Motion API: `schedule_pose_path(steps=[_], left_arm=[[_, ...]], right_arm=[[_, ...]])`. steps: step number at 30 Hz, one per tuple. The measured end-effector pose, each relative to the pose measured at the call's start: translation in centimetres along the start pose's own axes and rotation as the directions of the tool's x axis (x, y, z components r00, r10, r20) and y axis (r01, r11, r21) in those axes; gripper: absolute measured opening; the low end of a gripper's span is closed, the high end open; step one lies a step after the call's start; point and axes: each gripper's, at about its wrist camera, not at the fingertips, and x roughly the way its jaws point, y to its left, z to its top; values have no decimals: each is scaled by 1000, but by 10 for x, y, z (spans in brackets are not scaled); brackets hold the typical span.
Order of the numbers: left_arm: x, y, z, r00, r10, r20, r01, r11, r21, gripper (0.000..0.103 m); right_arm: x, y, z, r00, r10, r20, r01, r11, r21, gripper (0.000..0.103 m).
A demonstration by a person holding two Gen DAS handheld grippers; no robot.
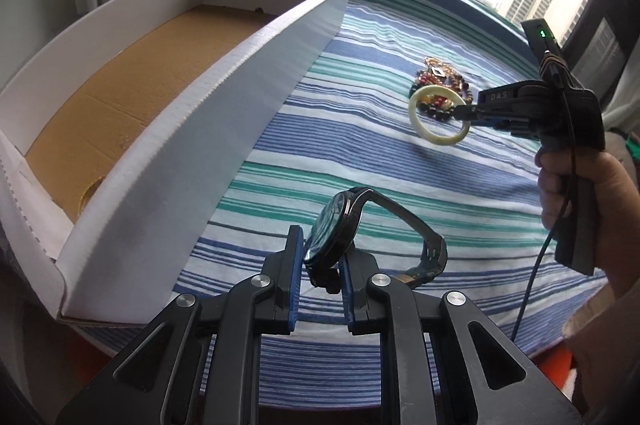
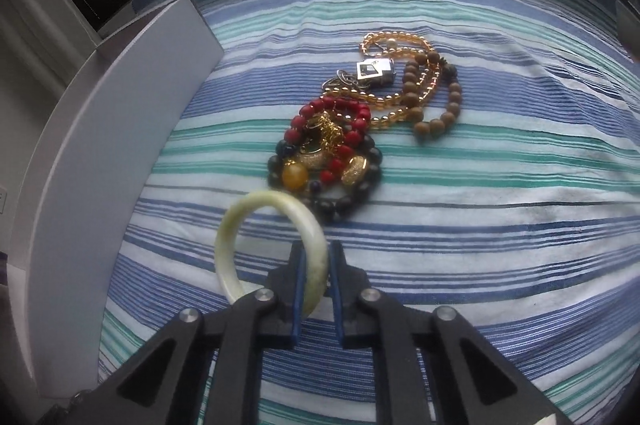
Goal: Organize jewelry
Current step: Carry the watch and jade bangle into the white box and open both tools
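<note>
My left gripper [image 1: 322, 245] is shut on a dark wristwatch [image 1: 340, 229], held by its face just above the striped cloth, its strap trailing right. My right gripper [image 2: 318, 253] is shut on a pale green jade bangle [image 2: 240, 225] and holds it up just in front of the jewelry pile [image 2: 332, 153]. In the left wrist view the right gripper [image 1: 466, 115] shows at the right with the bangle [image 1: 416, 121]. The pile holds red, dark, amber and wooden bead bracelets and a silver pendant [image 2: 376, 71].
A white cardboard box [image 1: 224, 105] with a brown floor stands on the left, its long wall [image 2: 120, 129] beside the pile. A gold ring-shaped piece [image 1: 90, 191] lies inside it. A striped blue, green and white cloth [image 2: 480, 205] covers the table. A window is behind.
</note>
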Motion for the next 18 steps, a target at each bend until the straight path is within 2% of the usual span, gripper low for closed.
schedule_pose_path(steps=[4,8,10,13,16,18], left_arm=[[-22,1,16,998,-56,29,57,998,-25,16],[-60,28,46,991,-98,89,106,991,-87,16],[-78,51,64,989,-63,130,79,989,-125,16],[-88,92,88,983,67,170,-34,981,-188,16],[-73,129,105,976,170,137,-133,960,-245,15],[-56,149,109,974,207,94,-176,948,-266,16]], right_arm=[[-39,5,6,996,50,76,-48,999,-22,12],[-83,32,18,979,139,146,-127,988,-89,12],[-101,52,24,965,203,167,-182,975,-128,12],[-117,96,31,941,294,167,-261,945,-196,12],[-110,147,32,927,356,121,-318,913,-255,12],[-96,179,33,924,372,87,-333,897,-292,12]])
